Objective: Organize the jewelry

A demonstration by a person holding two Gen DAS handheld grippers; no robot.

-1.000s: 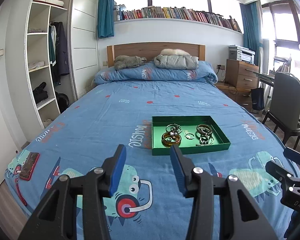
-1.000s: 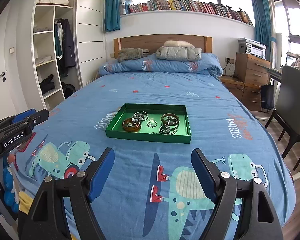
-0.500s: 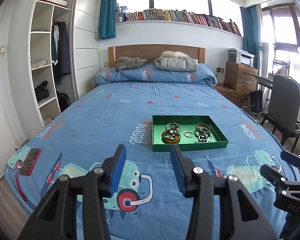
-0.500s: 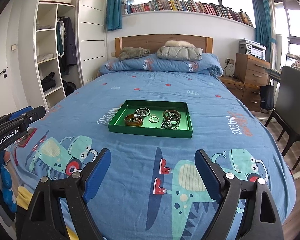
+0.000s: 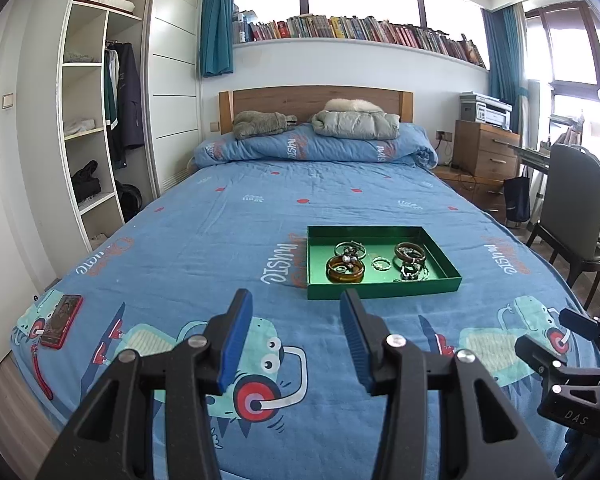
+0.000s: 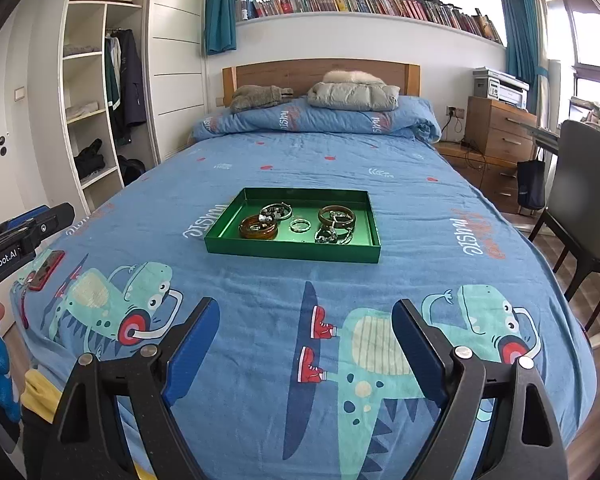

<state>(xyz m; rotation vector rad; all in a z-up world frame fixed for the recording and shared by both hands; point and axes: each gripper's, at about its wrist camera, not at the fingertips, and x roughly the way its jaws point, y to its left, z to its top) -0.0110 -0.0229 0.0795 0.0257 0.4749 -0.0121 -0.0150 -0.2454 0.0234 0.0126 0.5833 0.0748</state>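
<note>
A green tray [image 5: 384, 288] is lying on the bed [image 5: 220, 240] ahead of both tools, holding the jewelry: an amber bangle [image 5: 345, 274] at its near left, a beaded bracelet [image 5: 350, 249] just behind it, a small ring-like piece [image 5: 381, 264] in the middle, a brown bangle [image 5: 410, 251] and a tangle of dark chain [image 5: 412, 271] on the right. The left hand-held gripper [image 5: 296, 328] is hovering near the foot of the bed with its jaws apart and nothing between them, the tray sitting ahead and slightly right of it. The right hand-held gripper [image 6: 304, 344] is hanging farther back, jaws spread wider, also holding nothing, with the tray [image 6: 292, 250] well ahead and the amber bangle [image 6: 259, 227] on its left side. The bed is wearing a blue dinosaur-print cover. A red phone [image 5: 61, 321] is lying near the bed's left edge, well apart from the tray. A folded jacket [image 5: 356, 124] is resting on the rolled duvet by the headboard. A grey chair [image 5: 576, 216] is standing to the right of the bed.
</note>
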